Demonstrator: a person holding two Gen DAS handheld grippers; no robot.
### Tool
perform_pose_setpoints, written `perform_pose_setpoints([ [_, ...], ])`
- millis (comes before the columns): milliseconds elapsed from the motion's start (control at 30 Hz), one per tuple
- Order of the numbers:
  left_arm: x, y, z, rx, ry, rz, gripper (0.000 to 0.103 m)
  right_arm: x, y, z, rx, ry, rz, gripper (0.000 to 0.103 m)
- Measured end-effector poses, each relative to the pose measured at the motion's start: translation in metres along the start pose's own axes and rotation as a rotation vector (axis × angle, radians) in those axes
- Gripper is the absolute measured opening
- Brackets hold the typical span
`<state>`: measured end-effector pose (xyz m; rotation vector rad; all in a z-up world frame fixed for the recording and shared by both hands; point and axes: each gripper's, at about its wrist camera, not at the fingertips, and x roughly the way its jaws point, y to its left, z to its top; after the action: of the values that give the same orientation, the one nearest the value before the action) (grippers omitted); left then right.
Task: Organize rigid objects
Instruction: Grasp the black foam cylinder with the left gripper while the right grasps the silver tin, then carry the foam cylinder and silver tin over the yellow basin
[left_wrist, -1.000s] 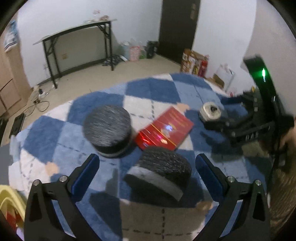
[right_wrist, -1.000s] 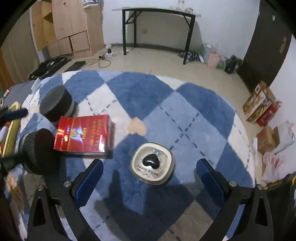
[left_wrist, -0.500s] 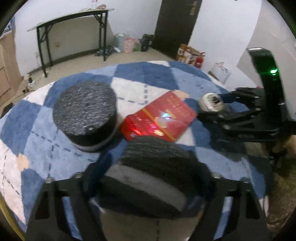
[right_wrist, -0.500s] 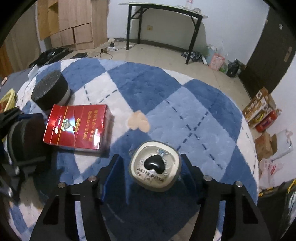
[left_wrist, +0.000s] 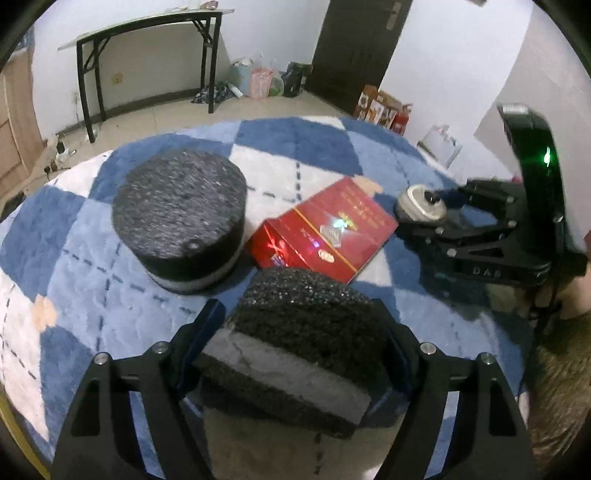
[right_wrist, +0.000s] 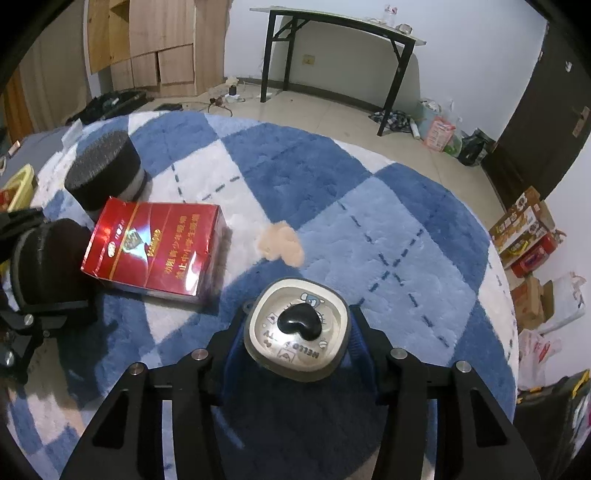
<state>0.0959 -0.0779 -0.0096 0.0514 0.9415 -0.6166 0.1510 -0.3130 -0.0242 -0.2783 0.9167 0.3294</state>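
On blue-and-white checked rug (right_wrist: 369, 206), clamped: left gripper (left_wrist: 295, 339) on tilted black foam puck (left_wrist: 306, 314), right gripper (right_wrist: 295, 332) on metal tin (right_wrist: 297, 328), presumably for lifting; second foam puck (left_wrist: 181, 218) and red box (left_wrist: 325, 232) left lying between.

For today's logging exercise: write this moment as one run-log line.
left tool: shut on foam puck | right tool: shut on tin | red box: on rug
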Motion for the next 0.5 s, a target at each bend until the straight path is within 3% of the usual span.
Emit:
perform_pose_setpoints([
  [200,-0.040,0.010,0.008,-0.013,-0.091,0.038,0.079,-0.016,-0.002,0.001,0.007,-0.027,0.004,0.050],
  [367,-0.097,0.036,0.009,-0.051,-0.198,0.142,0.079,-0.052,-0.003,0.005,0.038,-0.128,0.016,0.050],
  [500,-0.178,0.095,-0.009,-0.187,-0.321,0.269,0.079,-0.081,0.016,0.009,0.004,-0.217,0.058,0.050],
])
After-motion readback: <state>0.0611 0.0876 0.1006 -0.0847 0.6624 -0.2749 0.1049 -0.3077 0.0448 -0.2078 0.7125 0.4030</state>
